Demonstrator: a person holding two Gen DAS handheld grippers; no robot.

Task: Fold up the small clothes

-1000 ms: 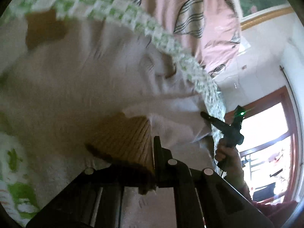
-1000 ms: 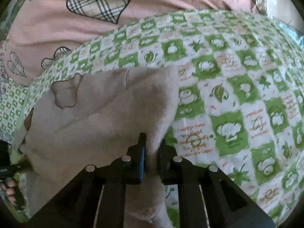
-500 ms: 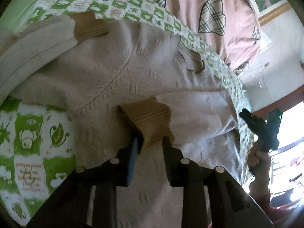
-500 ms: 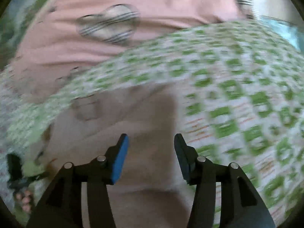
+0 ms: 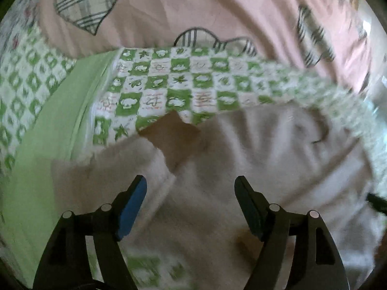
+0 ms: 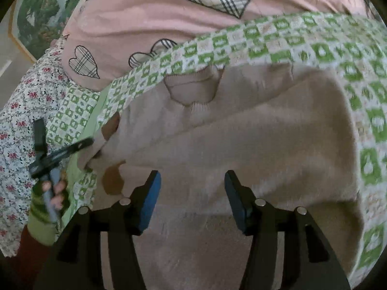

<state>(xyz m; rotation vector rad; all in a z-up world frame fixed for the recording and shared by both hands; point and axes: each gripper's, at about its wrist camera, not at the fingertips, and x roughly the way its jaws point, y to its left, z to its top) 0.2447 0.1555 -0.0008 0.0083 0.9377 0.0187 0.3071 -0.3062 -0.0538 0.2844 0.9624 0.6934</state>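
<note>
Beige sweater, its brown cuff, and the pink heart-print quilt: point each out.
beige sweater [image 6: 254, 149], right wrist view, folded body.
brown cuff [image 5: 174, 137], left wrist view, ribbed sleeve end.
pink heart-print quilt [image 6: 145, 12], right wrist view, plain pink area.

Your left wrist view is motion-smeared across its right half: the checked sheet [image 5: 314, 82] loses its pattern toward the right edge, and the sweater [image 5: 266, 149] there shows no knit. A dark shape at the right edge [image 5: 376, 201] is cut off; you cannot tell what it is. A brown patch low between the fingers [image 5: 244, 241] is too blurred to name.

In your right wrist view, the sweater's hem runs under the gripper body at the bottom. The framed picture [image 6: 36, 17] at upper left is cropped. Your left gripper [image 6: 60, 152] at left is blurred; its jaw state is unreadable there.
</note>
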